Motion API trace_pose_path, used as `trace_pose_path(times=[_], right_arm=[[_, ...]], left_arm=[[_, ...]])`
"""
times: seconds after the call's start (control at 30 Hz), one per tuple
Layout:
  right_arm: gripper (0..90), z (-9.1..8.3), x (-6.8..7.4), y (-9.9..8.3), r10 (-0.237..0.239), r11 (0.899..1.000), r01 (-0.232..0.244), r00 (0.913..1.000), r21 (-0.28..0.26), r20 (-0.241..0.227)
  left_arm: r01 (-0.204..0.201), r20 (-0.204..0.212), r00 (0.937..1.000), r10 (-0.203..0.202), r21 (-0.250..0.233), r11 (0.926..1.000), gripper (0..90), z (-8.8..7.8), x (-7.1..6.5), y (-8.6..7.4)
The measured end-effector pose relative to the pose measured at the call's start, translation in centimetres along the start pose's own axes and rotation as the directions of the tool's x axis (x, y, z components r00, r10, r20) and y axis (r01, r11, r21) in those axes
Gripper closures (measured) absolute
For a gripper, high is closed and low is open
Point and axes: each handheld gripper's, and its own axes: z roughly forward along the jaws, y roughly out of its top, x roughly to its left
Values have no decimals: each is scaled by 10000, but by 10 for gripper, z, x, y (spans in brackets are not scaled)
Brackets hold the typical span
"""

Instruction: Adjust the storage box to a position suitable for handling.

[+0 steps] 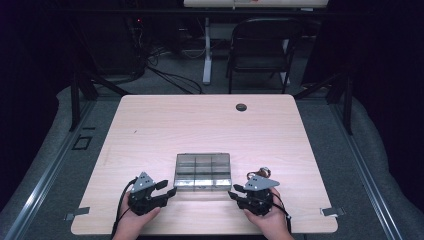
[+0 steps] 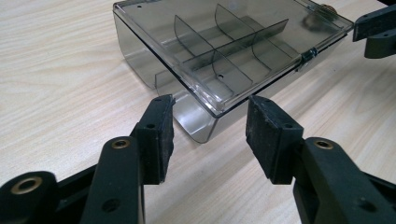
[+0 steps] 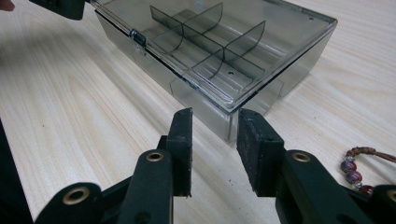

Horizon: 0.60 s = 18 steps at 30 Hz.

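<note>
Beside a beaded bracelet [image 3: 357,175], the clear plastic box [image 1: 202,171] with dividers sits lid-closed on pale wood table [image 1: 165,125], left gripper [image 1: 167,190] and right gripper [image 1: 234,192] gaping empty at its near corners

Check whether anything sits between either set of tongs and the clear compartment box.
Nothing visible does. The left tongs and right tongs stand open, each facing a near corner of the compartment box.
</note>
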Motion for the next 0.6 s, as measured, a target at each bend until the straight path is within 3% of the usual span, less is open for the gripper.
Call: trace_pose_path(times=[0.23,0.3,0.43,0.6], right_arm=[[660,1,4,-1,90,9999,-91,9999,71,107],[643,1,6,0,-87,9999,86,9998,53,193],[638,2,7,0,-76,9999,72,9995,126,300],[714,3,6,1,21,9998,-24,9998,183,175]], left_arm=[[153,285,9995,-148,-198,9997,544,0,3,-1],[173,310,9994,-166,-212,9996,544,0,3,-1],[-32,211,9998,36,-184,9998,533,1,1,-1],[-161,206,9997,163,-123,9998,534,2,0,-1]])
